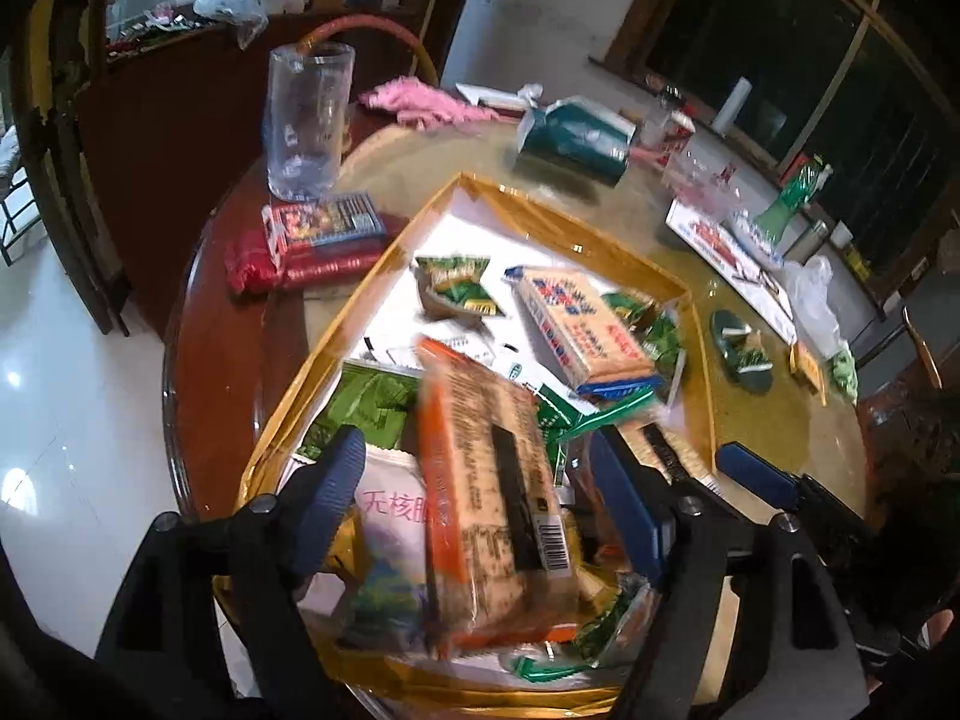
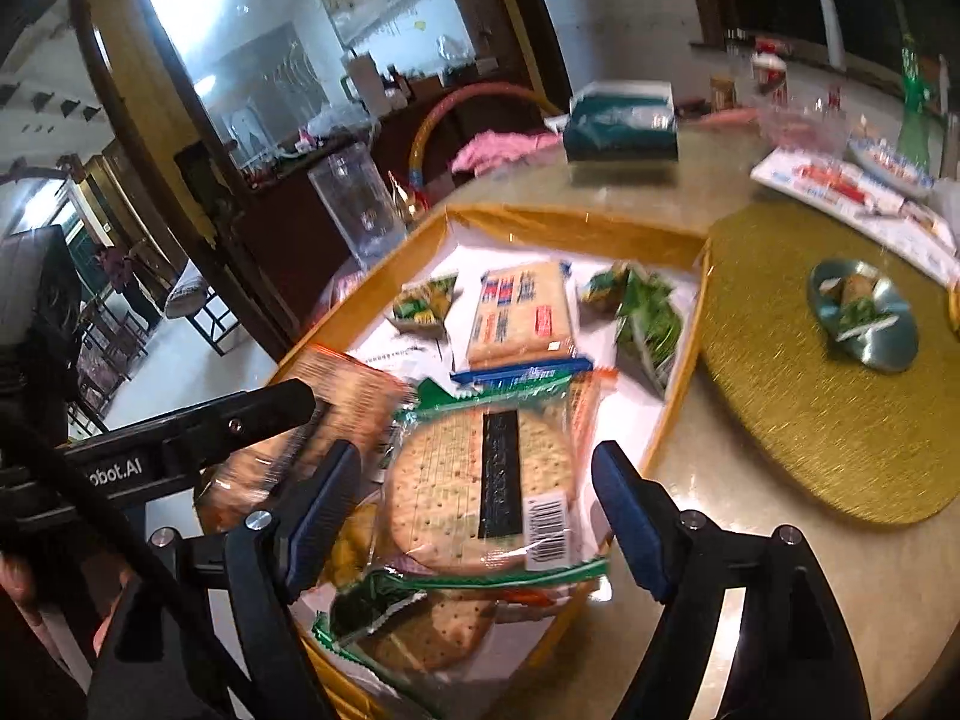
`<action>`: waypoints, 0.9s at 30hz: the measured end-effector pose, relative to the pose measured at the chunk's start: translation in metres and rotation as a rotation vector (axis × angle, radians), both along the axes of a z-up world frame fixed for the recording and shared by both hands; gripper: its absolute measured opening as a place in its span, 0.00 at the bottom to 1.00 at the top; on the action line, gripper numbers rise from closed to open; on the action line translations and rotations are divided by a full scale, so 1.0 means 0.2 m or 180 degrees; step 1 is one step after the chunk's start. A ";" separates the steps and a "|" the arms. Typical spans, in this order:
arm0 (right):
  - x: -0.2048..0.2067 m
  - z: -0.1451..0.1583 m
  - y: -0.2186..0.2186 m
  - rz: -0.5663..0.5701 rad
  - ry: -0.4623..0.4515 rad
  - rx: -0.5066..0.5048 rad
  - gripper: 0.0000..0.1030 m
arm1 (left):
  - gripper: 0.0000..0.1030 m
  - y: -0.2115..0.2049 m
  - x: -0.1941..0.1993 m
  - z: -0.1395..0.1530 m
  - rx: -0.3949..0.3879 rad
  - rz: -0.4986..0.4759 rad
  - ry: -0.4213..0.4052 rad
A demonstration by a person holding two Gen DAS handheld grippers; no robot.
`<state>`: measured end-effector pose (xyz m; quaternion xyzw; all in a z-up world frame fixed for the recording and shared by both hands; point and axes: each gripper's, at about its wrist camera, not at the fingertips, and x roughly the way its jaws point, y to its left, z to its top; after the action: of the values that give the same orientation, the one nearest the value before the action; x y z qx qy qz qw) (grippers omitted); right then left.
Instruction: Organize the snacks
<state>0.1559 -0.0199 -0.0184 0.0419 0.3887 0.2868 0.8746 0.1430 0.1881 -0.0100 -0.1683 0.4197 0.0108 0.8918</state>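
Observation:
A gold-rimmed tray (image 1: 384,252) (image 2: 576,228) on the round table holds several snack packs. In the left wrist view my left gripper (image 1: 480,480) stands wide open above an orange-edged cracker pack (image 1: 498,498), which lies blurred between the fingers without touching them. A blue-edged cracker pack (image 1: 582,324) (image 2: 519,312) lies further back in the tray. In the right wrist view my right gripper (image 2: 474,492) is open over a green-edged round cracker pack (image 2: 480,480). The left gripper's arm (image 2: 198,432) and the orange pack (image 2: 342,396) show at its left.
A clear plastic jar (image 1: 306,120) (image 2: 360,210), a red pack with a card box (image 1: 324,240), a teal tissue box (image 1: 570,138) (image 2: 624,126) and a pink cloth (image 1: 420,102) stand behind the tray. A gold round mat (image 2: 828,396) with a small dish (image 2: 864,318) lies right.

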 end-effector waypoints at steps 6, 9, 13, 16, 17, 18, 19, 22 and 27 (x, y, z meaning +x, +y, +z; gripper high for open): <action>-0.06 0.08 -0.10 0.0010 -0.0193 0.0019 0.78 | 0.76 -0.12 -0.05 0.11 0.0170 -0.0054 -0.0159; -0.05 0.07 -0.21 -0.0051 -0.0113 0.0181 0.78 | 0.76 -0.21 -0.07 0.16 0.0208 -0.0118 -0.0218; -0.01 0.04 -0.46 -0.0191 0.0056 0.0473 0.77 | 0.78 -0.37 -0.08 0.19 0.0293 -0.0328 -0.0260; 0.02 0.02 -0.65 -0.0336 0.0149 0.0518 0.77 | 0.78 -0.51 -0.07 0.20 0.0302 -0.0514 -0.0220; 0.03 0.01 -0.71 -0.0374 0.0193 0.0554 0.77 | 0.78 -0.54 -0.07 0.20 0.0291 -0.0561 -0.0206; 0.04 0.01 -0.77 -0.0419 0.0230 0.0585 0.77 | 0.78 -0.57 -0.06 0.20 0.0271 -0.0626 -0.0183; 0.06 0.00 -0.84 -0.0468 0.0268 0.0604 0.77 | 0.78 -0.62 -0.05 0.19 0.0248 -0.0694 -0.0162; 0.10 -0.02 -1.04 -0.0608 0.0299 0.0553 0.77 | 0.78 -0.73 -0.04 0.17 0.0268 -0.0818 -0.0093; 0.24 -0.06 -1.28 -0.0823 0.0458 0.0370 0.77 | 0.78 -0.88 -0.05 0.14 0.0306 -0.1009 -0.0022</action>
<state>0.2032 -0.2767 -0.0314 0.1625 0.4245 0.1901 0.8702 0.1327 0.0116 0.0181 -0.0571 0.4369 -0.1106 0.8909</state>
